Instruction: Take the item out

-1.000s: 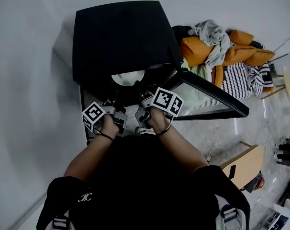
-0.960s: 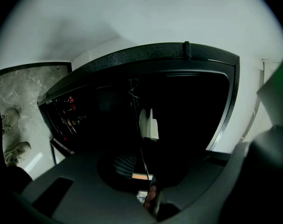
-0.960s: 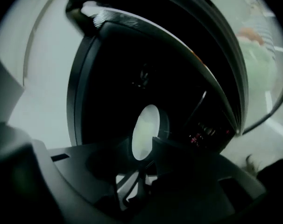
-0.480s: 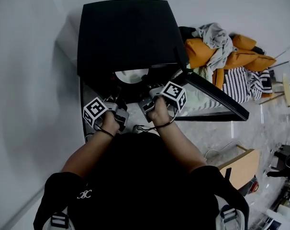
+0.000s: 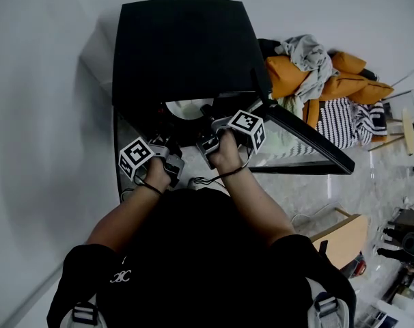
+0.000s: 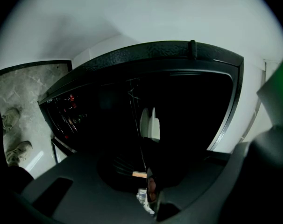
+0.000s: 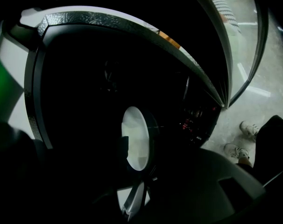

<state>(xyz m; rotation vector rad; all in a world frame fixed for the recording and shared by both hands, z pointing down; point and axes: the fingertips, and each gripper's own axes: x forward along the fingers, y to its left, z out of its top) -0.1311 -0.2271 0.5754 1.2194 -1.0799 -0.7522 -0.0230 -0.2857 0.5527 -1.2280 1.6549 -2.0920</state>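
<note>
A black box-shaped appliance [image 5: 180, 46] stands with its glass door [image 5: 302, 139] swung open to the right. A white plate [image 5: 188, 108] lies in its dark mouth; the right gripper view shows this plate [image 7: 136, 138] close ahead, and the left gripper view shows it as pale edges [image 6: 150, 123]. Both grippers reach into the opening. My right gripper [image 5: 208, 137] is rolled on its side. Its jaws have just been opening and stand wide, with the plate's rim about between them and no pad seen pressing. The jaws of my left gripper [image 5: 164, 150] are lost in the dark.
A heap of orange, grey and striped clothes [image 5: 323, 80] lies right of the appliance. A white wall [image 5: 43, 115] runs close on its left. A wooden board [image 5: 343, 234] and a cable lie on the marble floor at the lower right.
My right gripper has rolled about its own line and sunk slightly at the opening. The left gripper has kept its place, and the plate has not moved.
</note>
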